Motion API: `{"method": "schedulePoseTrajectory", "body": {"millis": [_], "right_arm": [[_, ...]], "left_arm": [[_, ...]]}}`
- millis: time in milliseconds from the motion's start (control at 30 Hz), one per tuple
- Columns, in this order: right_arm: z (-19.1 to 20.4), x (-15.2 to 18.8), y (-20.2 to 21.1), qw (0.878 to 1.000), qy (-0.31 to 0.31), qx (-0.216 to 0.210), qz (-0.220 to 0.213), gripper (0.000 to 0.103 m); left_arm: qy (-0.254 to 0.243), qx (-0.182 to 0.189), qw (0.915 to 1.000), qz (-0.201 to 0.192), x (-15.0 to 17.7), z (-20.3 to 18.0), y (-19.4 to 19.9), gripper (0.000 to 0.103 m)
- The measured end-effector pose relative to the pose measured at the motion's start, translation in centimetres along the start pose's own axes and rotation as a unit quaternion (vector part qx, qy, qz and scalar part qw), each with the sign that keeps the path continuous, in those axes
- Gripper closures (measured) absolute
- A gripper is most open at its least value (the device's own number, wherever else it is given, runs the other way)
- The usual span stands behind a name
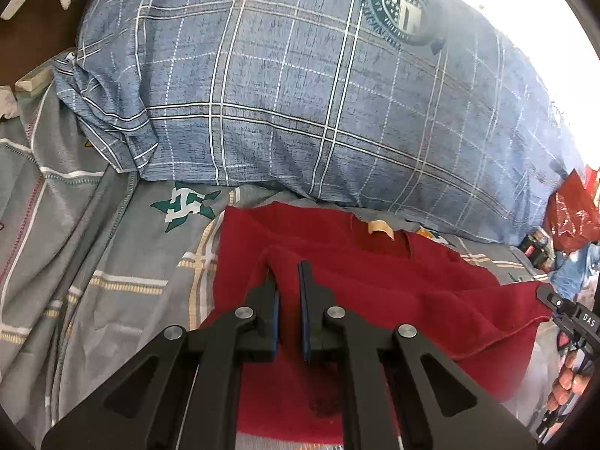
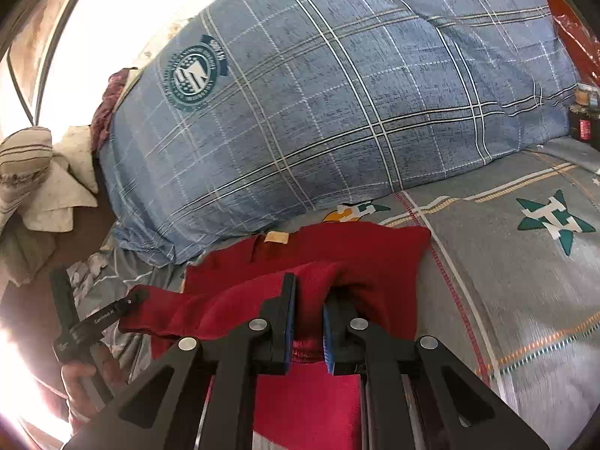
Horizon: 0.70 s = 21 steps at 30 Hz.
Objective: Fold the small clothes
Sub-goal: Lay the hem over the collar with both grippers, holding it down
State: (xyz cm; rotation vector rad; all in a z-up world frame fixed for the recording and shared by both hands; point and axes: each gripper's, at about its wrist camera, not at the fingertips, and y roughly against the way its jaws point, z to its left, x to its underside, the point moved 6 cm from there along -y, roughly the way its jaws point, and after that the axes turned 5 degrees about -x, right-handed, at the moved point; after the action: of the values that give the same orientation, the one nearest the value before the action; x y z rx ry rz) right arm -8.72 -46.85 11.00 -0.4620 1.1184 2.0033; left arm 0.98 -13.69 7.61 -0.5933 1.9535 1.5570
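Observation:
A small red garment (image 1: pixel 375 273) lies on a grey patterned bedsheet (image 1: pixel 112 262), its neck label toward the pillow. My left gripper (image 1: pixel 288 268) is shut on a raised fold of the garment's bottom edge, which is lifted over the body. My right gripper (image 2: pixel 310 285) is shut on the other corner of the same red garment (image 2: pixel 337 251). Each gripper shows at the other view's edge, the right gripper (image 1: pixel 562 307) at right and the left gripper (image 2: pixel 112 307) at left.
A big blue plaid pillow (image 1: pixel 318 93) lies just behind the garment and also shows in the right wrist view (image 2: pixel 337 93). Crumpled pale cloths (image 2: pixel 41 176) lie beside it. A red plastic bag (image 1: pixel 573 210) and small items sit at the bed's side.

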Motion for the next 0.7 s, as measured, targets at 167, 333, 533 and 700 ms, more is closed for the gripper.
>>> {"method": "schedulePoseTrajectory", "body": {"millis": [167,333,533,700], "right_arm": [[-1.0,-0.8,-1.6,1.0,-0.007,0.004,0.006,0.092],[-2.1,-1.1,-3.1,1.0,-0.017,0.009,0.011,0.092],[-3.0,-1.3,-4.3,0.999,-0.025,0.015,0.016,0.092],[-4.3,-1.2,-5.7,0.999,-0.037,0.022,0.029,0.092]], "left_arm": [[-0.004,-0.007,0.9999,0.011,-0.2,0.0,-1.8,0.097],[-0.011,-0.012,0.9997,0.017,-0.6,-0.1,-3.1,0.097],[-0.017,-0.016,0.9995,0.022,-1.3,-0.4,-4.5,0.097],[-0.018,-0.019,0.9991,0.033,-1.2,-0.5,-5.9,0.097]]}}
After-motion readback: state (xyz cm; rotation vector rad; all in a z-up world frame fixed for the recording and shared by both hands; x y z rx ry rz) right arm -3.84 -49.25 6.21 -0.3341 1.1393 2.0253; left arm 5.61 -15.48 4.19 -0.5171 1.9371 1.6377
